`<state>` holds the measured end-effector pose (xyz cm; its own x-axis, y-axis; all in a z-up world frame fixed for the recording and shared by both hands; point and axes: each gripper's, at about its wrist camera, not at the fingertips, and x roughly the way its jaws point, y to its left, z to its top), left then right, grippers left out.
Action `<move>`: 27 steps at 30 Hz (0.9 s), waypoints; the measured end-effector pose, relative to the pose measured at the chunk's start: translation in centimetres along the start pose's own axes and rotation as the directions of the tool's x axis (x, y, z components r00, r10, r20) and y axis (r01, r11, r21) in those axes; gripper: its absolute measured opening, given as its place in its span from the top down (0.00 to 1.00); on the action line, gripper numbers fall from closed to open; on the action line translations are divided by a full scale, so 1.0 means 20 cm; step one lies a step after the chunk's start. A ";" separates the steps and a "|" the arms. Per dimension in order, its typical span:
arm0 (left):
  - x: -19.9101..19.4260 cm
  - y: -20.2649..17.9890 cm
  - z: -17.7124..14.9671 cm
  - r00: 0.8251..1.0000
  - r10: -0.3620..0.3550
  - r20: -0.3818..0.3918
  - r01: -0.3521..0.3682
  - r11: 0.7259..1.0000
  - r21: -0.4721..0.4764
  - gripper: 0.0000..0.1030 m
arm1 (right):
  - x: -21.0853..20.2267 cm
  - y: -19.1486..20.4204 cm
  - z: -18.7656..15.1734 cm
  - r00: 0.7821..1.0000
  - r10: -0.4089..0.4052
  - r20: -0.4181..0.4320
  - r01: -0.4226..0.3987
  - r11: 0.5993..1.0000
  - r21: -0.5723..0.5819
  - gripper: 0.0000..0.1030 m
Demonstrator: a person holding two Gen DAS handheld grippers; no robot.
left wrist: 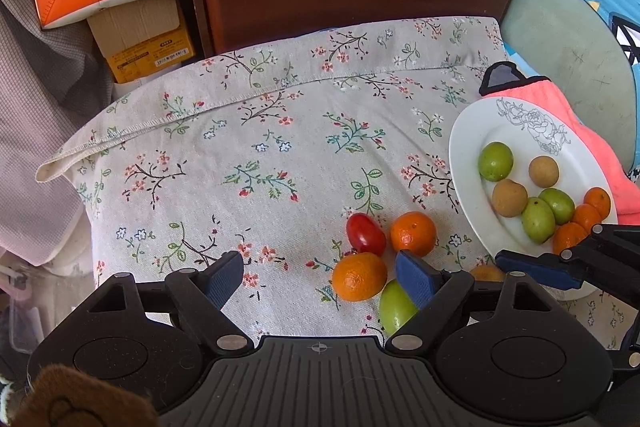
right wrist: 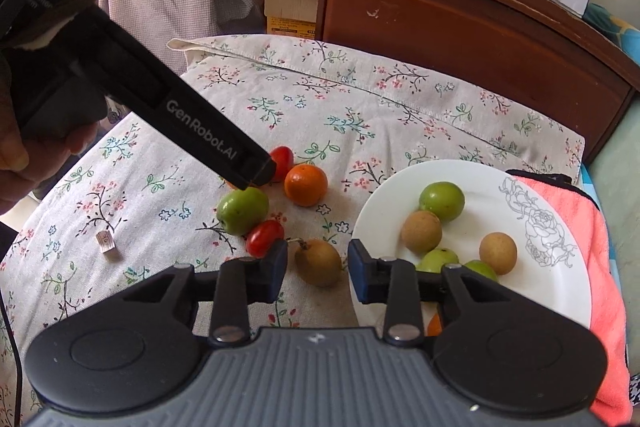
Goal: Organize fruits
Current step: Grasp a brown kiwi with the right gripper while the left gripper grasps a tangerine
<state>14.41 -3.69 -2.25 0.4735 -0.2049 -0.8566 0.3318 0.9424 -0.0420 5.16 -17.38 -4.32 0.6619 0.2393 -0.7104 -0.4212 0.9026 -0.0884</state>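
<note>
Both sets of jaws stand wide open and hold nothing. The right gripper [right wrist: 318, 273] hovers low with a brown fruit [right wrist: 318, 263] sitting between its fingers, not yet pinched; the rim of the plate [right wrist: 370, 211] lies just beside the right finger. The left gripper [left wrist: 320, 277] hangs over the loose cluster on the floral cloth [left wrist: 260, 147], an orange [left wrist: 359, 277] and a green fruit [left wrist: 394, 307] nearest its right finger.

The step in hand looks like gathering the loose fruit onto the plate, which already carries green, brown and orange pieces sorted roughly by kind. Still on the cloth: two red tomatoes [right wrist: 265, 237], two oranges, the green fruit and the brown one.

Next, I judge, the right jaws should close gently on the brown fruit, since it is round and may roll, then lift and set it beside the other brown ones [right wrist: 421, 231].
</note>
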 end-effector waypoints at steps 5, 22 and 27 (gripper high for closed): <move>0.00 -0.01 -0.01 1.000 -0.011 0.015 0.011 1.000 0.007 0.18 | -0.01 0.01 0.00 1.000 0.001 -0.002 -0.001 1.000 -0.019 0.72; 0.04 -0.03 -0.03 0.995 -0.103 0.017 0.103 0.995 0.003 0.32 | 0.04 0.00 -0.01 0.999 0.012 -0.045 -0.011 1.000 0.029 0.72; 0.02 -0.02 -0.03 0.989 -0.144 0.033 0.144 0.990 0.000 0.58 | 0.03 0.00 0.00 0.999 0.026 -0.028 -0.025 0.999 0.036 0.76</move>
<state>13.93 -3.91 -2.95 0.4474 -0.3469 -0.8243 0.3964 0.9032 -0.1649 5.46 -17.20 -4.70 0.6333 0.2528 -0.7315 -0.4153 0.9085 -0.0456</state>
